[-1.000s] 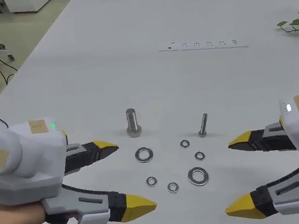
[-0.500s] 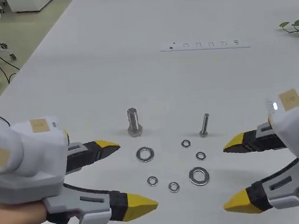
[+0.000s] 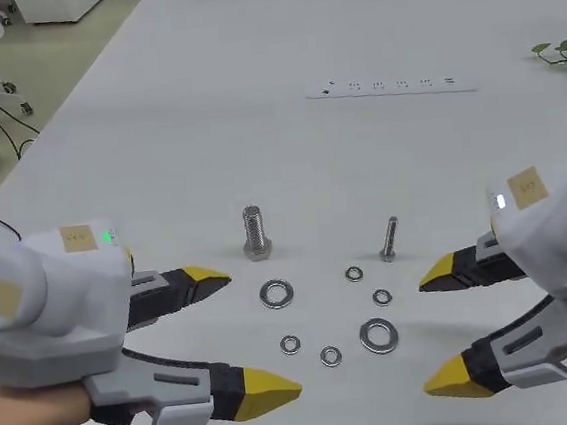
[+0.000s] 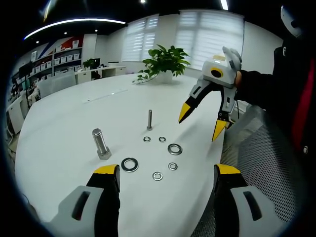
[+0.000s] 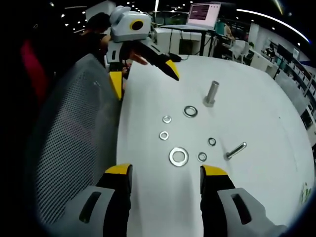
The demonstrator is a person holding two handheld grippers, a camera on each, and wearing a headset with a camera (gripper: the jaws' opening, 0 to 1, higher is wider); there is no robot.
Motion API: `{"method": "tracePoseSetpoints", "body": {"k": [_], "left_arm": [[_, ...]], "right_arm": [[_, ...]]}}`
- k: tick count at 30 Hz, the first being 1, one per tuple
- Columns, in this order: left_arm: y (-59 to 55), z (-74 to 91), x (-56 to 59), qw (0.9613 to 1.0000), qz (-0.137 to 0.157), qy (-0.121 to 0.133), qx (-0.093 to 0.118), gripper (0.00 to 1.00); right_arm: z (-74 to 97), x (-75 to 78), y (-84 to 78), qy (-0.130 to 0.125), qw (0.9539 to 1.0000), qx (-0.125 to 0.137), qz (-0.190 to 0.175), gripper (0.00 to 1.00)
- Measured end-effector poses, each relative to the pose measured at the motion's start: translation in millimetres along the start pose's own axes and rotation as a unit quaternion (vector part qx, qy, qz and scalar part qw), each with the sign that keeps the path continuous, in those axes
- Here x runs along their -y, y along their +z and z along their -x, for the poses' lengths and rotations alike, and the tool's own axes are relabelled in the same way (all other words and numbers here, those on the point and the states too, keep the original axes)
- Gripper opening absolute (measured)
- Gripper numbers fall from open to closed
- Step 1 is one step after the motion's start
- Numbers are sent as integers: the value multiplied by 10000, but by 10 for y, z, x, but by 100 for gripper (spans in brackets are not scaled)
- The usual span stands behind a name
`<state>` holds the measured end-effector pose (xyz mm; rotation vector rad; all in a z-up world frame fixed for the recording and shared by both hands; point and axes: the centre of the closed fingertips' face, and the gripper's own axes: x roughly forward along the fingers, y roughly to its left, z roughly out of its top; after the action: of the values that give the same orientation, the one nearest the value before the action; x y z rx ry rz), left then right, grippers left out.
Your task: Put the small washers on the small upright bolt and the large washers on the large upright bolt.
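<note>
A large bolt (image 3: 254,232) and a thinner small bolt (image 3: 390,238) stand upright on the white table (image 3: 255,125). In front of them lie two large washers (image 3: 275,294) (image 3: 378,336) and several small washers (image 3: 354,274), all flat on the table. My left gripper (image 3: 247,333) is open to the left of the washers, holding nothing. My right gripper (image 3: 434,333) is open to their right, close to the nearer large washer, and also holds nothing. The left gripper view shows the large bolt (image 4: 100,143), the small bolt (image 4: 149,120) and the right gripper (image 4: 200,127).
A white power strip (image 3: 390,86) lies farther back on the table, with a potted plant (image 3: 564,45) at the far right edge. A mesh chair (image 5: 74,123) stands by the table's near edge. Desks and monitors fill the room behind.
My right gripper has moved a little to the left, toward the washers, still open. The left gripper has hardly moved. No washer has shifted.
</note>
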<state>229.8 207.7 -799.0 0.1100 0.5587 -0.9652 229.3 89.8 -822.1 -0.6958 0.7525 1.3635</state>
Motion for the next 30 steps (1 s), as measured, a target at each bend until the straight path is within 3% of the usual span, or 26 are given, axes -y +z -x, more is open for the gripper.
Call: {"method": "tracePoseSetpoints", "body": {"k": [30], "left_arm": [[21, 1, 21, 9999, -56, -70, 46, 76]], "right_arm": [[-145, 90, 65, 125, 9990, -306, 303, 49]]}}
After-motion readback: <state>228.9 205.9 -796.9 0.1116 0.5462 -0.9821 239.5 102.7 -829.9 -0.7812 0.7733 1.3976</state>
